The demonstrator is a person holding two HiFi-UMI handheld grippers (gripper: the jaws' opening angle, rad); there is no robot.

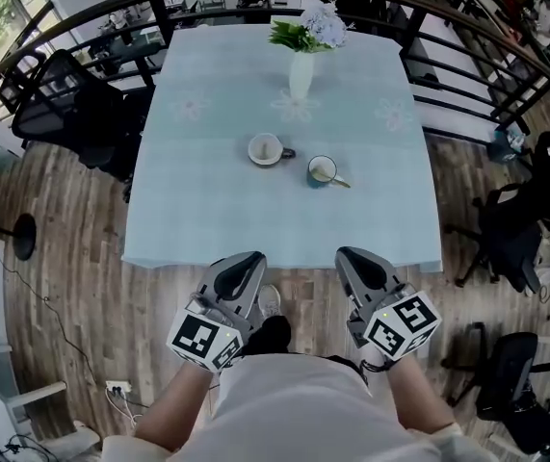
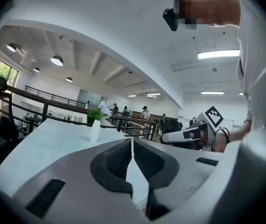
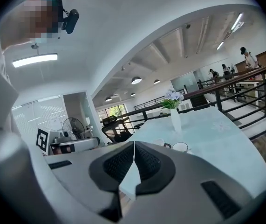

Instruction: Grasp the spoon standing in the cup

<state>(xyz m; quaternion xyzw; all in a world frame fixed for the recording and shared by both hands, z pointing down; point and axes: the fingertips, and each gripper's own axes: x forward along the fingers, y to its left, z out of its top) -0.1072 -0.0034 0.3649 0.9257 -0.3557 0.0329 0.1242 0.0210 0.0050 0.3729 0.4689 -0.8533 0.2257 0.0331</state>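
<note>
Left gripper (image 1: 249,258) and right gripper (image 1: 348,254), both clamped closed and empty, wait well back from the vase (image 1: 301,73). Spoon (image 1: 340,182) leans in the cup (image 1: 315,179) front-right of it; best open the right first, then pinch the handle.

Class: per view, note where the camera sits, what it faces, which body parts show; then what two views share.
Head view: on the head, steeply down at the table; forearms, left gripper, right gripper show.
Left gripper view: on that gripper, along shut jaws towards the vase; shirt shows.
Right gripper view: likewise, towards vase and cups; shirt shows.
Shared: vase, in all three.
</note>
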